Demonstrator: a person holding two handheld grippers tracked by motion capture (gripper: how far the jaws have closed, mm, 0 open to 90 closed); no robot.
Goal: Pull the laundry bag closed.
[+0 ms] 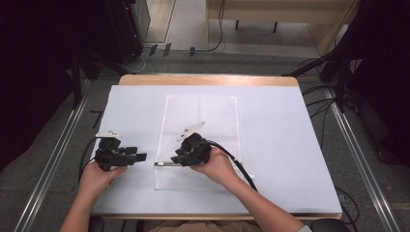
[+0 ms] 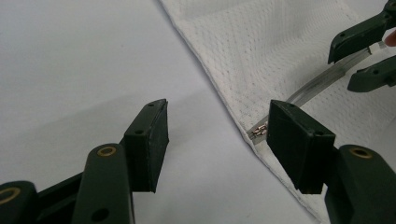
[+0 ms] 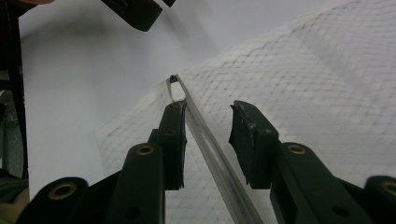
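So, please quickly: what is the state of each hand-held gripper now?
Left hand-held gripper: open, holding nothing.
Right hand-held gripper: open around the clear strip, not gripping yet.

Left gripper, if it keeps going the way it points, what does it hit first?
Likely the edge of the white mesh bag, near the metal zipper pull, with the left gripper open. The right gripper lies beyond; depth is uncertain.

A white-covered table [image 1: 270, 159] carries 1 white cloth [image 1: 212, 111].
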